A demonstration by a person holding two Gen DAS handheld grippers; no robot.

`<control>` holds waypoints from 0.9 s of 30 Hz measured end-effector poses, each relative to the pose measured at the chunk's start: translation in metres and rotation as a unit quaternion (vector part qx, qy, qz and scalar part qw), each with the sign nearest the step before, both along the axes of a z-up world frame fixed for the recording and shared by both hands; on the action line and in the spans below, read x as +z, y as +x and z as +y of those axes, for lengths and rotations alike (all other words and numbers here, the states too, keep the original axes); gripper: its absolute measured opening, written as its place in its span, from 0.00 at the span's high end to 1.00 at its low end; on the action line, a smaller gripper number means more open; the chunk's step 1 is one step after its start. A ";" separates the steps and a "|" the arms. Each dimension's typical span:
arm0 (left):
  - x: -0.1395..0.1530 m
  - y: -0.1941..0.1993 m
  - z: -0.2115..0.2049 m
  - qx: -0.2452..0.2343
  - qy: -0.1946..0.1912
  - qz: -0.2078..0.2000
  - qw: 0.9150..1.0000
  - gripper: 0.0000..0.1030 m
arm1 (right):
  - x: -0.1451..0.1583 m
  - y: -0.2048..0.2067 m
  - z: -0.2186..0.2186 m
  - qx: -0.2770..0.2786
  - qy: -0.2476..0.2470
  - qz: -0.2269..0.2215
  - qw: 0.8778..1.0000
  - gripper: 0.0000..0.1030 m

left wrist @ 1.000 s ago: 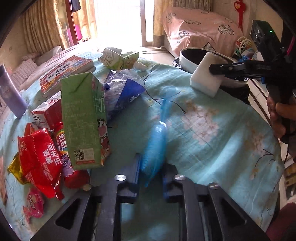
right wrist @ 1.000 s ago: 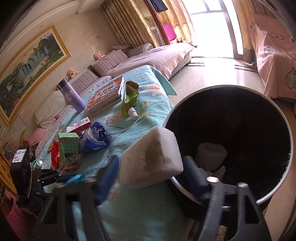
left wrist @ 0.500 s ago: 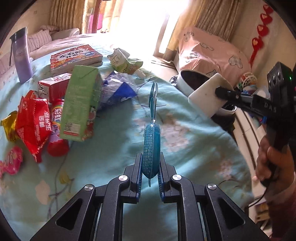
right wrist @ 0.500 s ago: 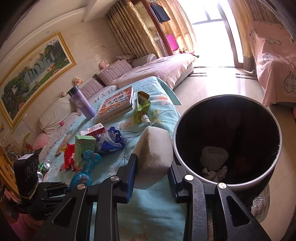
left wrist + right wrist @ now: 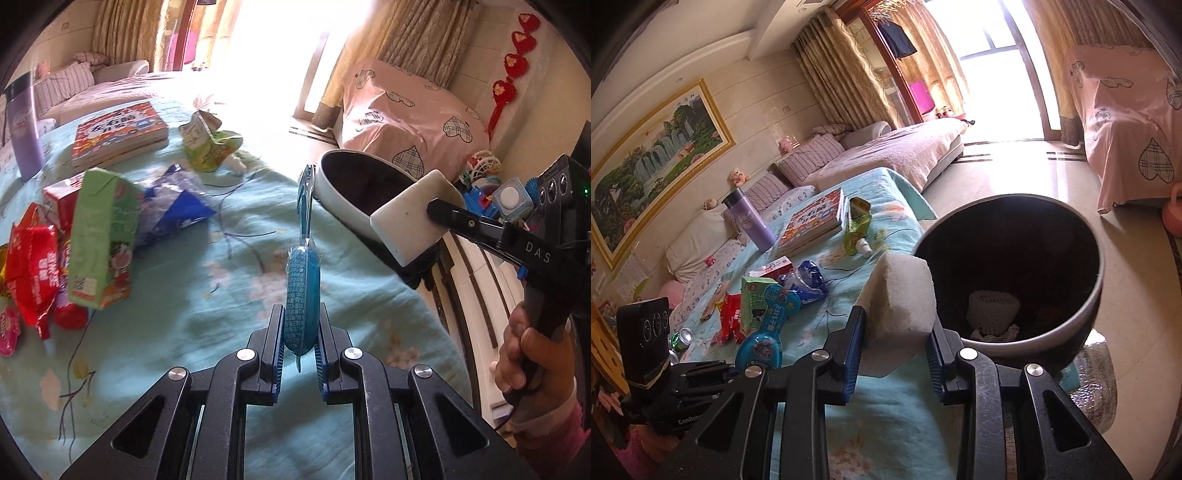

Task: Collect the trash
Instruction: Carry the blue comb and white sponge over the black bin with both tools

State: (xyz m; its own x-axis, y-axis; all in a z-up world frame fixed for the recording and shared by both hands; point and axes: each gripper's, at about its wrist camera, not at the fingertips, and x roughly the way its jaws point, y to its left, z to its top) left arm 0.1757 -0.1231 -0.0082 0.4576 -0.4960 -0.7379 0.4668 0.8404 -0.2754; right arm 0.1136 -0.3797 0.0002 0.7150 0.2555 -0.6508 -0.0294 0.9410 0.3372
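While each claw is clamped, left [image 5: 300, 341] on blue packet [image 5: 302, 291]; right [image 5: 894, 343] on sponge [image 5: 899, 299], bin [image 5: 1027, 343] stands beside.

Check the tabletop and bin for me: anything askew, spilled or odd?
Nothing spilled. The green milk carton leans tilted against the red snack packets rather than standing square. The green drink pouch lies crumpled by the book. The trash bin stands upright, with some trash inside.
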 end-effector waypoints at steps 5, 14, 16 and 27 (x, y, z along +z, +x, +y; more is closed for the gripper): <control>0.004 0.005 -0.020 -0.011 0.004 -0.004 1.000 0.87 | 0.004 -0.004 -0.015 -0.018 -0.009 -0.008 1.000 0.69; 0.010 0.016 -0.050 -0.030 0.009 -0.016 0.999 0.87 | 0.010 -0.006 -0.040 -0.046 -0.027 -0.017 0.998 0.69; 0.010 0.019 -0.056 -0.034 0.010 -0.016 0.999 0.87 | 0.010 -0.006 -0.044 -0.049 -0.028 -0.018 0.998 0.69; 0.011 0.034 -0.089 -0.048 0.022 -0.013 0.999 0.87 | 0.012 0.001 -0.064 -0.065 -0.047 -0.018 0.997 0.69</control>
State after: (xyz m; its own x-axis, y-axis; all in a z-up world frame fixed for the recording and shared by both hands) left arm 0.2101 -0.2119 0.0024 0.4292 -0.5063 -0.7480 0.5525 0.8023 -0.2260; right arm 0.1147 -0.4439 0.0126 0.7607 0.0995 -0.6414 0.0838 0.9649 0.2491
